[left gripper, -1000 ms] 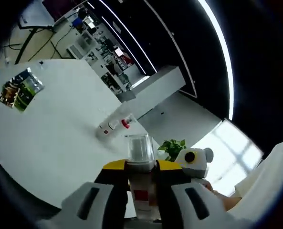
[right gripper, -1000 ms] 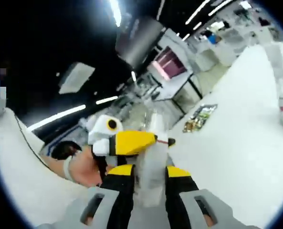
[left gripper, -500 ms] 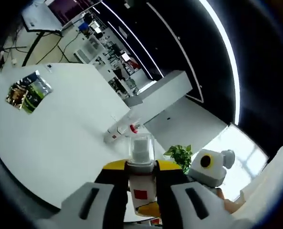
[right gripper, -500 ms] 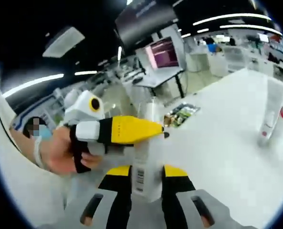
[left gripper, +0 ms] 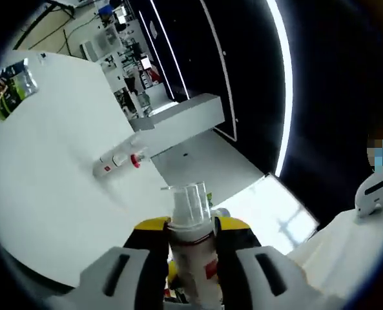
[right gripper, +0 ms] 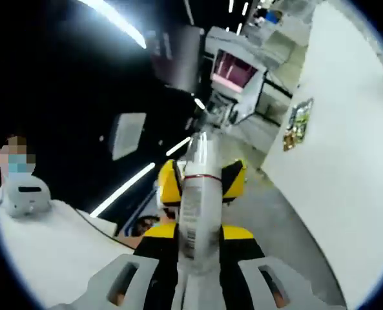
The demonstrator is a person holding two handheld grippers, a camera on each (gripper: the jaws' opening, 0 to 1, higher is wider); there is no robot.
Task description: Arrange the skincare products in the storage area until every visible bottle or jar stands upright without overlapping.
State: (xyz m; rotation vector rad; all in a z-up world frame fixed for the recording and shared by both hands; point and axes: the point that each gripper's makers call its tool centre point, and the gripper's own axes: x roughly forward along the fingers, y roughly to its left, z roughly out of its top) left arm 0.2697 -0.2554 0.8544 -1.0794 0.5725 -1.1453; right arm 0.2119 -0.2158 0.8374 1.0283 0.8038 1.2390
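Note:
A white bottle (left gripper: 194,261) with a red square label and a clear cap (left gripper: 190,201) sits between the jaws of my left gripper (left gripper: 191,227), which is shut on it above the table. In the right gripper view the same bottle (right gripper: 195,200) runs up between the jaws of my right gripper (right gripper: 197,234), also shut on it. Farther along the bottle, the left gripper (right gripper: 201,181) clamps it with a yellow fingertip (right gripper: 170,182) on each side. Two more small bottles (left gripper: 119,160), one with a red cap, rest on the white table (left gripper: 42,181); whether they stand upright is unclear.
A green snack packet (left gripper: 9,92) lies at the far end of the table, and in the right gripper view the packet (right gripper: 299,123) shows near the table's edge (right gripper: 294,194). Desks and shelves stand beyond. A person's white garment (left gripper: 346,252) is close on the right.
Both views have swung with the hands. In the right gripper view the left gripper came in from the left and now holds the bottle straight ahead. Both grippers stay shut on the bottle.

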